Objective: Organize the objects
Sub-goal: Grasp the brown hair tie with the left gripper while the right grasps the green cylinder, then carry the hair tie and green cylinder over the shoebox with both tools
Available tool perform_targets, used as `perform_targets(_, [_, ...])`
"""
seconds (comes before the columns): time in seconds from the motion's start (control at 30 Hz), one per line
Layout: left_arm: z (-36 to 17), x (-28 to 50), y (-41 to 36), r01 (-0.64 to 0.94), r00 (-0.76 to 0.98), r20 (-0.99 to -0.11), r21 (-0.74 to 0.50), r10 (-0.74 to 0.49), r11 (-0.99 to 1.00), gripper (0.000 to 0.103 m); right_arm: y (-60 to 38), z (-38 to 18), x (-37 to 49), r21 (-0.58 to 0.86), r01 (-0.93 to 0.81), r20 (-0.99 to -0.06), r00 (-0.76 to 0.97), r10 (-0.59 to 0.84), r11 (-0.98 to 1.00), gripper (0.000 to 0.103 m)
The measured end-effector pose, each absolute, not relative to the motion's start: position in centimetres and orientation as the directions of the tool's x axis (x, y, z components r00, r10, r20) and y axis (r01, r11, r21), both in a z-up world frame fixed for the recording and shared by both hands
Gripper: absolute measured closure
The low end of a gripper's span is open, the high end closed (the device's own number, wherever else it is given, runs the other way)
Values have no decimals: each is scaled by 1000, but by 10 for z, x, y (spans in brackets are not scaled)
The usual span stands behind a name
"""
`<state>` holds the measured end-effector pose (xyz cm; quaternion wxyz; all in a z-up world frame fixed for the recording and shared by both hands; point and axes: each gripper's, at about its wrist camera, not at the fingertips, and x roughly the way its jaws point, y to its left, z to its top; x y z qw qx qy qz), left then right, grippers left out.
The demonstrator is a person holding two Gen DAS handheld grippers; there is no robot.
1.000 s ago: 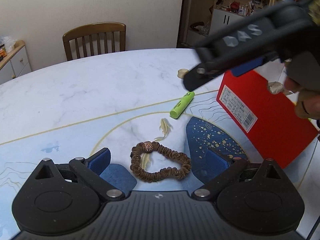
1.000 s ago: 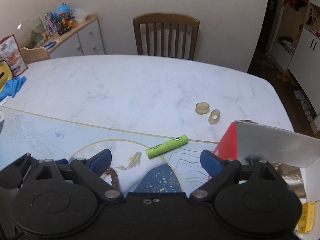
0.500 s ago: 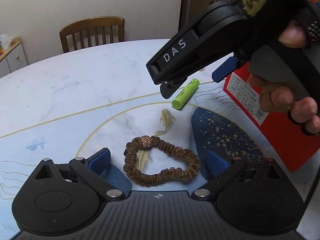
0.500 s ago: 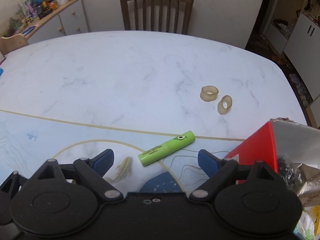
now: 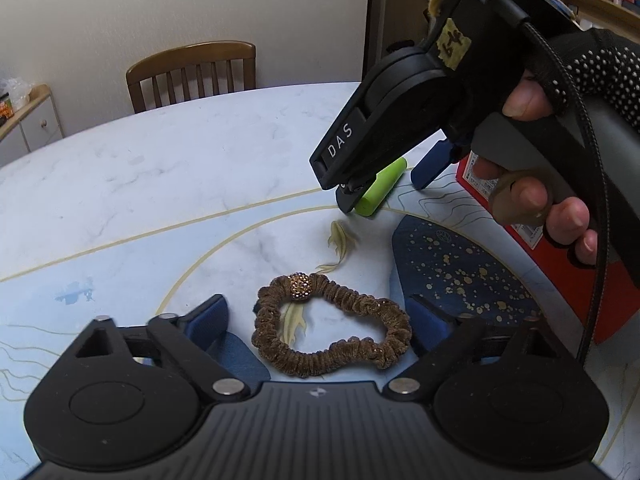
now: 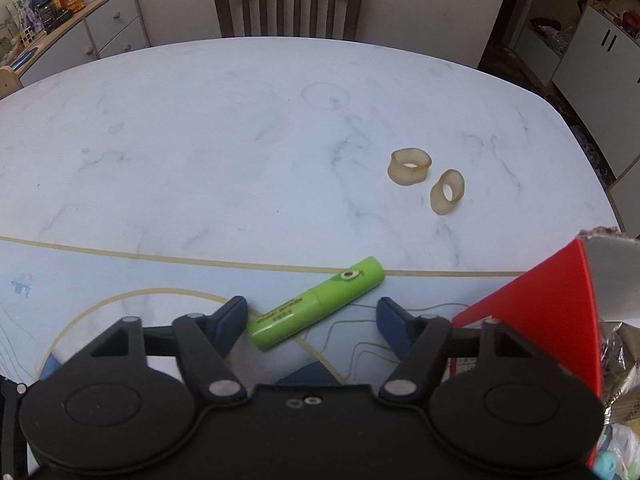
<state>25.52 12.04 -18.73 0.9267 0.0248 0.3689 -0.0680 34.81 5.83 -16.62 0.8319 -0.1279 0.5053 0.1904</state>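
The right gripper [image 6: 310, 312] is closing around the green tube [image 6: 316, 308], not yet pinching; it may roll away. The left gripper [image 5: 320, 320], closing, straddles the brown scrunchie [image 5: 332, 332].

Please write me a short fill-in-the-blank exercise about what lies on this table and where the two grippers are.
1. The brown scrunchie lies between the fingers of the ____ gripper.
2. The right gripper is closing around a ____ tube.
3. Two beige rings lie on the ____ table.
4. The box beside the tube is ____.

Missing words: left; green; marbled; red
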Motion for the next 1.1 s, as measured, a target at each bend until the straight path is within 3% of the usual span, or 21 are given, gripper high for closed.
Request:
perform_targets(0.37, [-177, 255, 135, 101, 714, -694, -38, -99, 994, 65, 57, -164, 347, 10, -447, -882, 417, 218, 895, 68])
perform_targets(0.53, [-175, 256, 143, 80, 704, -702, -65, -102, 995, 81, 53, -159, 346, 30, -445, -884, 406, 232, 895, 80])
perform_targets(0.63, [-173, 255, 145, 88, 694, -709, -86, -123, 992, 85, 51, -158, 340, 36, -457, -885, 398, 241, 889, 87])
perform_targets(1.1, [-157, 235, 151, 57, 665, -728, -174, -167, 983, 85, 27, -143, 275, 102, -547, -875, 348, 337, 831, 89])
